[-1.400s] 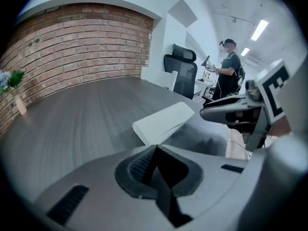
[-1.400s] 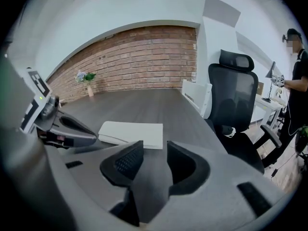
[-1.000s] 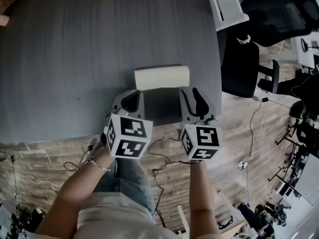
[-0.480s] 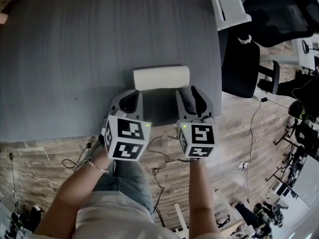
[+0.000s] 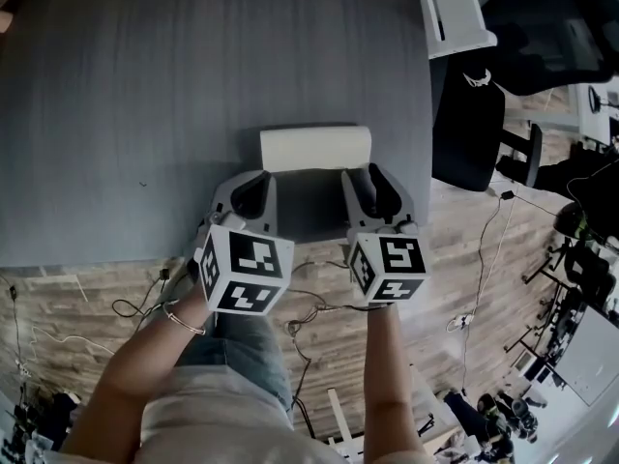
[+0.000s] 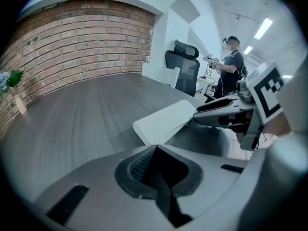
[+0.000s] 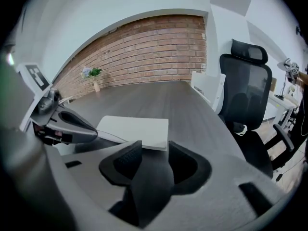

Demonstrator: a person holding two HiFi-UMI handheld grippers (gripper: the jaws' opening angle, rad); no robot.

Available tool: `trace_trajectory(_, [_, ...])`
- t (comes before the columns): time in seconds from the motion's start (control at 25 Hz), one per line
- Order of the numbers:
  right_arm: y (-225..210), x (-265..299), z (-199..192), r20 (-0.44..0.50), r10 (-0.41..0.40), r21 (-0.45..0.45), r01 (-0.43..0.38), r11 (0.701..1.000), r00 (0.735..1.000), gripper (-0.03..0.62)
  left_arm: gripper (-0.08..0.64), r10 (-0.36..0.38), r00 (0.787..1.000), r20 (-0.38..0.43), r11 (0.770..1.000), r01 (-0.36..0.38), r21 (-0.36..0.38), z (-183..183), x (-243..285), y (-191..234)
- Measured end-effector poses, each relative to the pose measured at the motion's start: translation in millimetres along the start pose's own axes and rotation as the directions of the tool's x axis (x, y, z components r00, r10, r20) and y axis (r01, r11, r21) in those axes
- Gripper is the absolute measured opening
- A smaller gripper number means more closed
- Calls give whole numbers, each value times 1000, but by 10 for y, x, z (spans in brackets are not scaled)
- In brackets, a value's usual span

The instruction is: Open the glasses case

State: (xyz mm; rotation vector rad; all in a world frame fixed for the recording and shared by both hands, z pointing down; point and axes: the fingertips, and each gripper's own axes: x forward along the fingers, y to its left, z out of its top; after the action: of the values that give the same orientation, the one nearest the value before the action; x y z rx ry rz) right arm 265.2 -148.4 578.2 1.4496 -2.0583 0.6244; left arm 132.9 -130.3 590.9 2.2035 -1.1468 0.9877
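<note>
1. Glasses case (image 5: 314, 149): plain off-white oblong with rounded edges, lid down, looks closed. It lies flat on the grey table (image 5: 145, 85), close to the near edge, with its long side across in front of the person.
2. Both grippers sit just at the case's near long side, one toward each end, tilted down at the tabletop.
3. Left gripper (image 5: 253, 188): jaw tips meet and nothing is between them. It points at the case's left end and is not on it.
4. Right gripper (image 5: 372, 184): jaws stand wide apart and have just been opening. The case's near right corner shows in the gap just ahead of the tips, but the pads are not pressing on it, so nothing is held.
5. Arms: both bare forearms reach forward from the bottom of the head view, roughly parallel. The marker cubes (image 5: 242, 269) face the camera, and there is a bracelet (image 5: 179, 319) on the left wrist.
6. Only the head view shows the wood floor (image 5: 97, 288) with loose cables (image 5: 309, 307) under the table edge.
7. Only the gripper views show the brick wall (image 7: 144, 52) at the far end of the table, with a small plant (image 7: 91, 72) in front of it.
8. The left gripper view alone shows a person (image 6: 233, 66) standing far back.
9. The right gripper view shows a black office chair (image 7: 248, 90) beside the table most clearly.
</note>
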Motion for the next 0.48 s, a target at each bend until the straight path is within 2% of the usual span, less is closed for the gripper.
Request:
trace_trajectory(0.16, [9, 19, -2, 5, 33, 69, -33, 997, 999, 163, 5, -8, 1000, 2, 1000, 8, -18, 6, 9, 9])
trace_trajectory(0.36, [22, 9, 49, 39, 65, 158, -70, 985, 997, 175, 5, -13, 1000, 1, 1000, 13, -23, -1, 28, 20])
trace_trajectory(0.48, [22, -11, 145, 64, 61, 172, -71, 982, 996, 176, 5, -16, 1000, -2, 1000, 15, -27, 2, 33, 27])
